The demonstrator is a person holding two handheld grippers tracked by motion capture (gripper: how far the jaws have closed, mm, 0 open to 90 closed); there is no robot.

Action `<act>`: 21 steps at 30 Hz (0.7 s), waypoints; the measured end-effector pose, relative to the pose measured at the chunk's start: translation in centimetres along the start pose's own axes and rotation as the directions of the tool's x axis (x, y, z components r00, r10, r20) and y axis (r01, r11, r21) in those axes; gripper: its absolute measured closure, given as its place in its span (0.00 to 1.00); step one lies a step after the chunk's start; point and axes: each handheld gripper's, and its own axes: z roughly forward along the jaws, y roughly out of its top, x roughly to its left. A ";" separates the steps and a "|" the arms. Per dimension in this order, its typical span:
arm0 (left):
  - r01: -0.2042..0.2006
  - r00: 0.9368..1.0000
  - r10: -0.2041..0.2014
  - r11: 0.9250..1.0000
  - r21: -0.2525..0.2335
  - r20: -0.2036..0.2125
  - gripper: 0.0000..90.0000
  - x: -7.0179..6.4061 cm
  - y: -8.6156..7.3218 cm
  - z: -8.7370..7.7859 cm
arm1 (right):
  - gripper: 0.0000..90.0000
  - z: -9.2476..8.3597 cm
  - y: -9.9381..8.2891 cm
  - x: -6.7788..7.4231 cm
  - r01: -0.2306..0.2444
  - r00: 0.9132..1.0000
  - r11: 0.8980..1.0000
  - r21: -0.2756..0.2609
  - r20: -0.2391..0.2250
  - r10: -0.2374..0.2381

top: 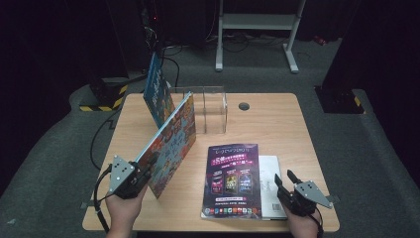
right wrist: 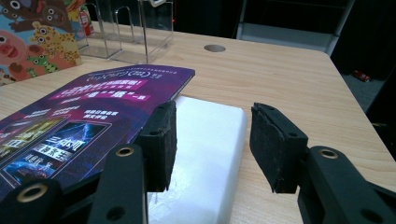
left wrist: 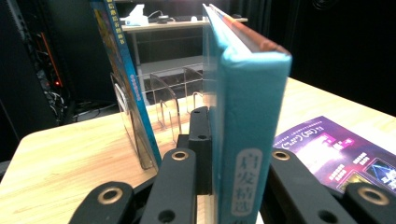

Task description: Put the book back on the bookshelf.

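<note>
From above, the left hand-held gripper (top: 141,174) is grasping a picture book (top: 171,144) tilted upright on the desk (top: 277,119), its own camera is showing the teal spine (left wrist: 247,135) clamped between the jaws, and the right hand-held gripper (right wrist: 212,140) is hovering released over a white book (right wrist: 205,154).

We see the left gripper (left wrist: 224,186) clamped on a teal hardcover book's spine (left wrist: 250,121), upright beside a clear acrylic rack (left wrist: 170,100).

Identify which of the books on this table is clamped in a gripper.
The cartoon-covered book, gripped at its teal spine by the left gripper. The blue book leans on the clear rack; the purple one lies flat.
</note>
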 end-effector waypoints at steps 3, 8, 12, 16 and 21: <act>0.016 1.000 -0.016 1.000 0.002 0.012 0.89 0.6 -0.1 -0.3 | 0.57 0.0 0.0 -0.1 -0.007 1.000 1.000 0.001 0.002 0.007; 0.033 0.999 -0.033 0.999 -0.005 0.020 0.89 1.1 -0.3 -0.9 | 0.57 0.0 0.0 -0.3 -0.014 1.000 1.000 0.001 0.002 0.014; 0.043 0.999 -0.043 0.999 0.000 0.018 0.89 1.2 -0.2 -0.9 | 0.59 0.0 0.0 -0.2 -0.017 1.000 1.000 0.001 0.013 0.017; 0.039 0.999 -0.039 0.999 -0.004 0.016 0.88 1.0 -0.2 -0.9 | 0.59 0.1 -0.1 -0.2 -0.020 1.000 1.000 0.007 0.006 0.020; 0.037 0.999 -0.037 0.999 -0.026 -0.002 0.85 1.0 0.4 -0.9 | 0.59 0.1 -0.2 -0.2 -0.025 1.000 1.000 0.008 -0.003 0.025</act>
